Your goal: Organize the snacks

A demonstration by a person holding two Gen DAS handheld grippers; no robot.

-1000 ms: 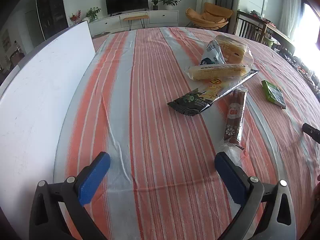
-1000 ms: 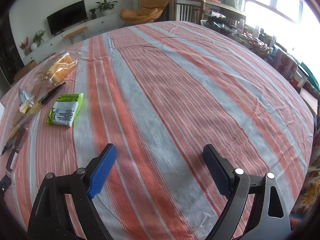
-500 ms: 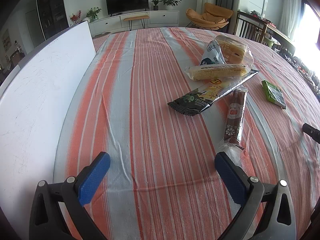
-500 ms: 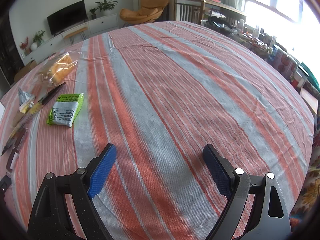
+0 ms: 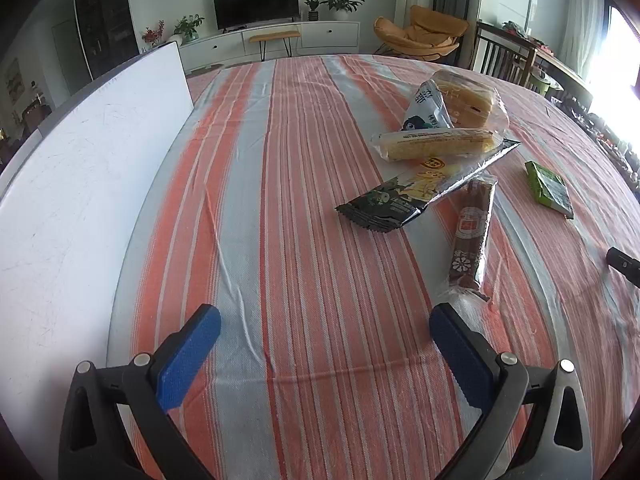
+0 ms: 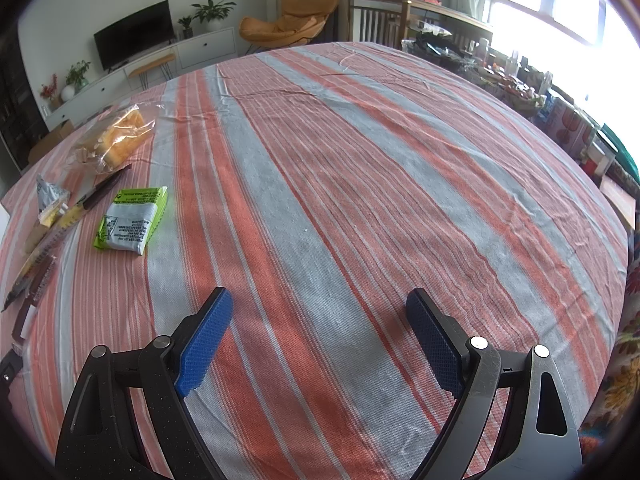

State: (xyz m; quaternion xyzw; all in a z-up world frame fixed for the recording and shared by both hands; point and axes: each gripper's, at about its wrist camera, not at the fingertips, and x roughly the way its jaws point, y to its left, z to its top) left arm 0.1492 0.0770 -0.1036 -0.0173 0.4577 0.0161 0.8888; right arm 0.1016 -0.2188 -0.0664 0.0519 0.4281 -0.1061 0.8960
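1. Hovering low over the near edge of the worktop (image 5: 304, 240), the left tool (image 5: 325, 330) spread wide and gripping nothing; likewise the right tool (image 6: 318, 322), released, poised over bare striped cloth with nothing between its blue pads (image 6: 204, 340).
2. Lying closest to the left tool, just beyond its right pad: a brown sausage stick (image 5: 470, 240) in clear film. Judging it light, fairly stiff, slick; pinching across the middle of its narrow width, not the loose crimped end.
3. Resting next, touching the sausage's far end: a long dark foil packet (image 5: 424, 190). Probably flat, crackly and slippery; taking it across the short side near the middle.
4. Sitting apart toward the right edge: a small green packet (image 6: 132, 218), flat and light; gripping by its edge.
5. Lying farther on, over the foil packet's far end: a yellow cake roll (image 5: 436, 144) in clear wrap. Likely soft, crushable; closing gently at mid-length.
6. Sitting farthest: a white pouch (image 5: 428, 108) leaning on a bagged sponge cake (image 5: 468, 98). Very soft; grabbing the loose bag instead.
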